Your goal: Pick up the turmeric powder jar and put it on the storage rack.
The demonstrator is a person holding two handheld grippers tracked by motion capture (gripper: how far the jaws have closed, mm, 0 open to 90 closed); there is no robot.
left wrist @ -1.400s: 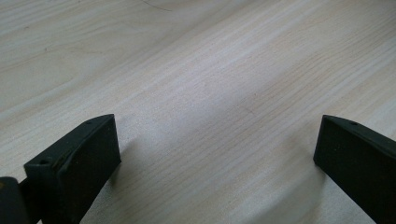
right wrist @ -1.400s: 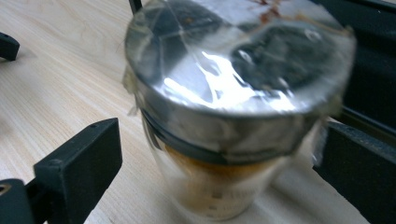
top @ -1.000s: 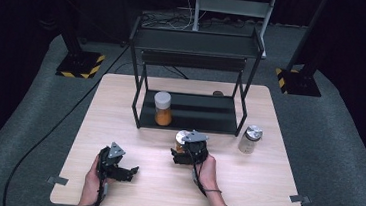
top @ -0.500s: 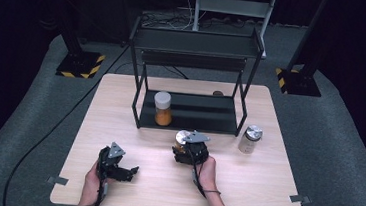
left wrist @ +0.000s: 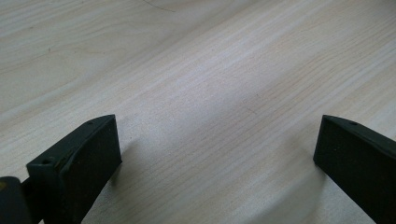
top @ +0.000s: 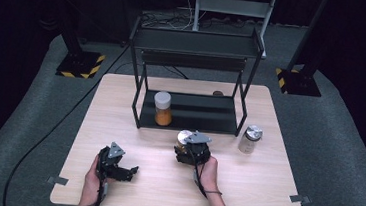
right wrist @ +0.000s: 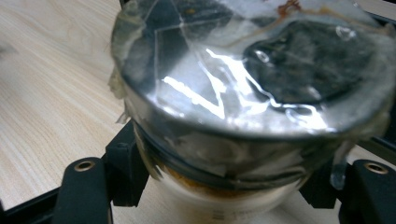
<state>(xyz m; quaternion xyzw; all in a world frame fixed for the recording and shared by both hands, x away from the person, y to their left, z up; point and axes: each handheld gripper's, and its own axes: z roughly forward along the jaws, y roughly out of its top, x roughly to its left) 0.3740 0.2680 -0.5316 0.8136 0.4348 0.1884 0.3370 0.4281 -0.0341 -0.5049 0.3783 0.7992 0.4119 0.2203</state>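
My right gripper [top: 186, 144] has its jaws around a jar [right wrist: 243, 107], one on each flank just under the taped, shiny lid, and from the right gripper view they look pressed against the glass, so I take it as gripped. The jar sits near the middle of the desk [top: 121, 102], just in front of the black rack [top: 195, 49], and I cannot tell whether its base rests on the wood or is a touch off it. My left gripper [top: 126, 170] lies low over bare desk near the front edge, well apart from the jar, with its jaws spread wide and nothing between them. I judge the step in hand to be the pick-up of this jar, with the hold made and the carry about to start. Another jar [top: 162, 108] with orange contents already stands on the rack's lower shelf [top: 205, 116], toward its left, so my guess is that mine belongs beside it. If so, the next move calls for a straight lift, then a forward reach low enough to pass under the upper shelf [top: 196, 43] and between the front posts, setting down to the right of the shelved jar without knocking it. The tape on the lid looks slick, so I would keep the grip on the glass below it. A third jar [top: 250, 139] with a metal lid waits on the desk to the right, clear of my path.
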